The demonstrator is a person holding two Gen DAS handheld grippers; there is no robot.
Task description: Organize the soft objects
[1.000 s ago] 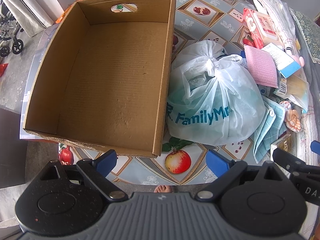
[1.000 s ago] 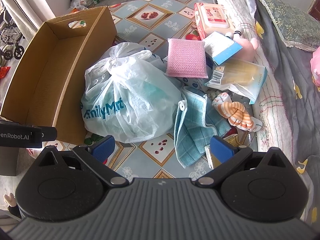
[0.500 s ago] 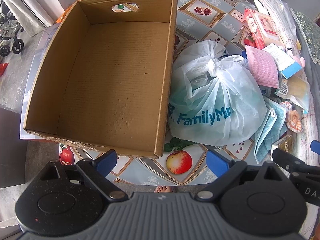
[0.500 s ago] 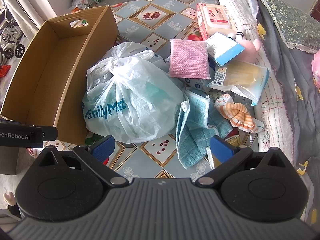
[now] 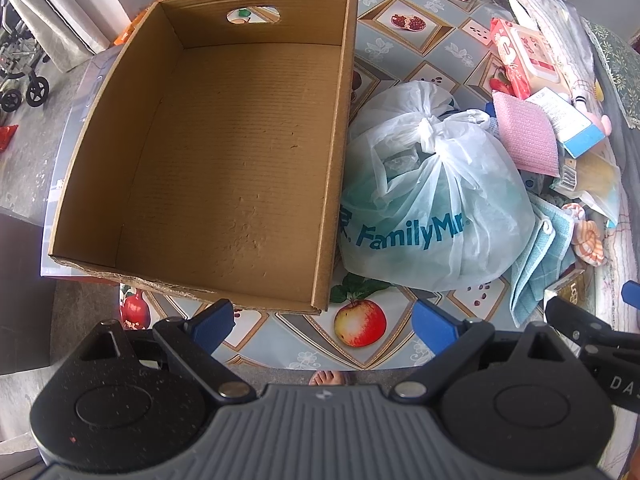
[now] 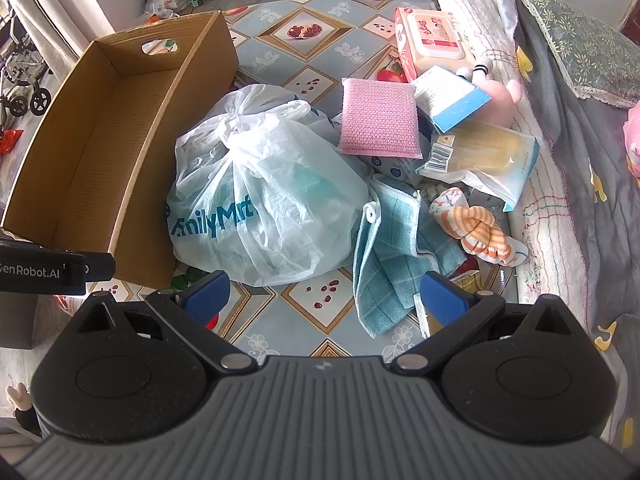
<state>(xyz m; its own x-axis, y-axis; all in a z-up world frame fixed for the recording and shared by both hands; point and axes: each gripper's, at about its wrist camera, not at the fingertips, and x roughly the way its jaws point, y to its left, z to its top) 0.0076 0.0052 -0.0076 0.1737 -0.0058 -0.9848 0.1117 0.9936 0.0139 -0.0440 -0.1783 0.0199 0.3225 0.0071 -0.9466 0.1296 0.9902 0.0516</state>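
Left wrist view: the cardboard box (image 5: 224, 168) stands at the left on the table (image 5: 404, 44), and the left gripper (image 5: 324, 318) hangs wide open with nothing between its fingers. Touching the box's right wall lies the knotted FamilyMart plastic bag (image 5: 432, 208). Further right come the pink sponge cloth (image 6: 378, 122), blue checked towel (image 6: 390, 252) and striped socks (image 6: 480, 232). The right gripper (image 6: 326, 292) is also spread wide, holding nothing.

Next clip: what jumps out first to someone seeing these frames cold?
A big cardboard box, with nothing inside, fills the left of the patterned table. Right beside it sits a knotted white plastic bag with blue lettering. Beyond the bag lies a jumble: a pink sponge, a blue cloth, and striped socks.
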